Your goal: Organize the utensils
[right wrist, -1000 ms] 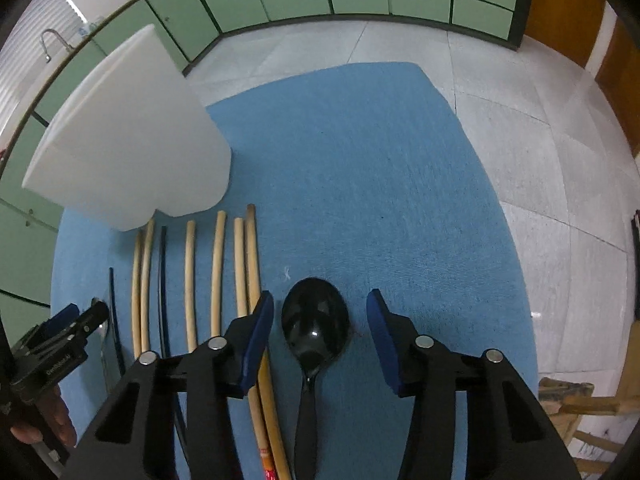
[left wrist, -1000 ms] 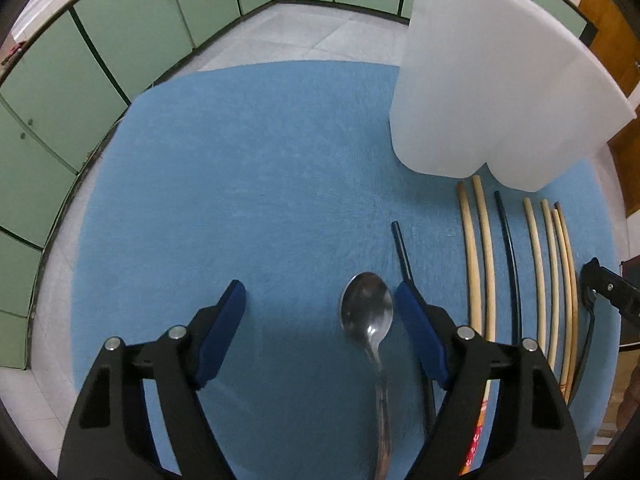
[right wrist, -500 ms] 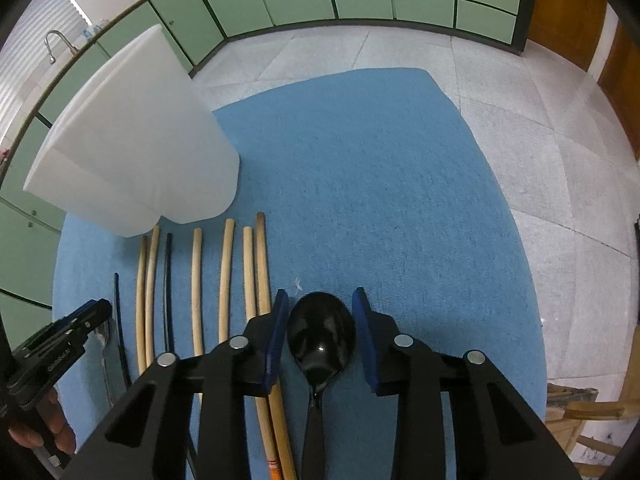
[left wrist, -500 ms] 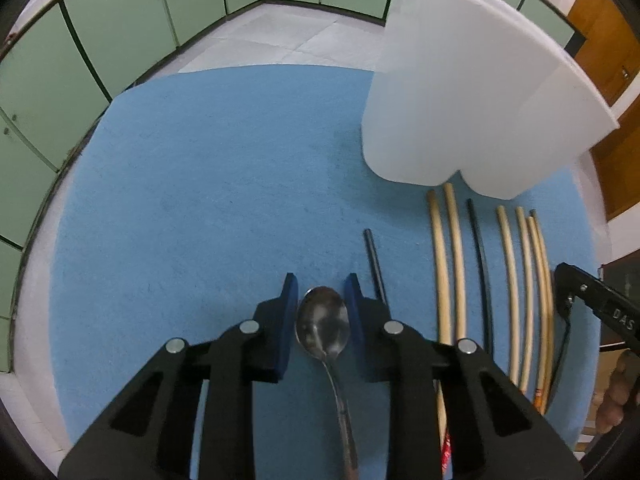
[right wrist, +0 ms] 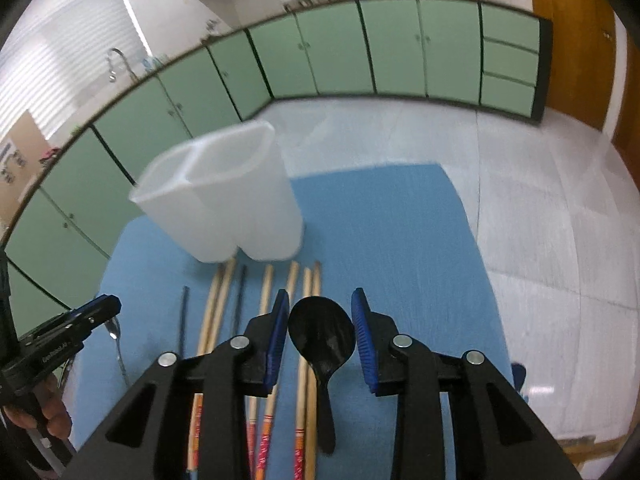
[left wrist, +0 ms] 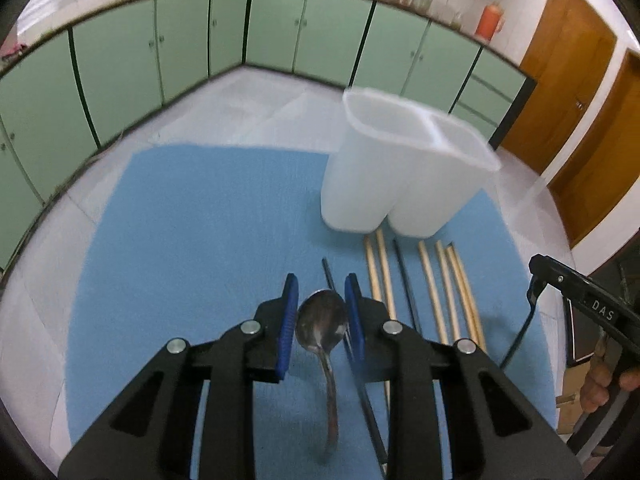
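My left gripper (left wrist: 321, 312) is shut on a metal spoon (left wrist: 322, 326) by its bowl and holds it lifted above the blue mat (left wrist: 192, 248). My right gripper (right wrist: 321, 326) is shut on a black spoon (right wrist: 322, 334) by its bowl, also lifted. A white two-compartment holder (left wrist: 400, 176) stands upright at the back of the mat; it also shows in the right wrist view (right wrist: 224, 196). Several wooden chopsticks (left wrist: 440, 288) and two black chopsticks (left wrist: 404, 276) lie side by side in front of the holder.
The mat lies on a pale tiled floor (right wrist: 540, 220). Green cabinets (left wrist: 120, 64) line the back walls, and wooden doors (left wrist: 572, 64) stand at the right. The right gripper's body (left wrist: 580, 304) shows at the right edge of the left wrist view.
Both grippers closed on their spoons by the bowls and have lifted them off the mat. Both views now tilt up, showing the holder's open top and the cabinets.
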### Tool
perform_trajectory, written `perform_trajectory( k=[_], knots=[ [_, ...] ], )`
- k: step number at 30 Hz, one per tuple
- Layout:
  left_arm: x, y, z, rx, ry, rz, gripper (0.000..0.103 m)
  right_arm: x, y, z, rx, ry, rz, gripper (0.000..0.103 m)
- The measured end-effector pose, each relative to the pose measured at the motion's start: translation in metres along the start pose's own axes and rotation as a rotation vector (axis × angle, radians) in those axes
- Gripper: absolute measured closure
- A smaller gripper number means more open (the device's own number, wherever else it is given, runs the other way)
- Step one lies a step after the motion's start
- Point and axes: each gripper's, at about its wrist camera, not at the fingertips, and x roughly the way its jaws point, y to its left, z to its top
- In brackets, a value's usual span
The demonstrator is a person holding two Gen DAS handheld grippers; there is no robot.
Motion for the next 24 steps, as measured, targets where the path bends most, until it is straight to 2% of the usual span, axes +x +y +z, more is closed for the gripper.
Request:
perform_trajectory(
  k=[10,11,12,13,16,21,24],
  knots=[
    [-0.055,0.002,0.032,-0.002,-0.175,-0.031,0.081,-0.047,0.014,0.045,-0.053,-0.162,0.075,0.072],
    [-0.060,0.001,0.036,-0.003,-0.190,-0.037,0.085,-0.052,0.018,0.052,-0.060,-0.182,0.085,0.072],
    [-0.066,-0.001,0.042,-0.003,-0.206,-0.044,0.096,-0.056,0.018,0.054,-0.064,-0.195,0.094,0.072],
    [-0.070,-0.004,0.048,-0.002,-0.221,-0.049,0.102,-0.059,0.021,0.060,-0.067,-0.211,0.108,0.072],
    [-0.089,-0.014,0.068,0.004,-0.288,-0.077,0.102,-0.067,0.027,0.078,-0.079,-0.251,0.130,0.072],
    [-0.097,-0.023,0.074,0.013,-0.307,-0.095,0.102,-0.065,0.035,0.088,-0.089,-0.266,0.146,0.072],
    [-0.085,-0.017,0.065,0.004,-0.261,-0.069,0.097,-0.060,0.035,0.079,-0.092,-0.251,0.148,0.072]
  ],
)
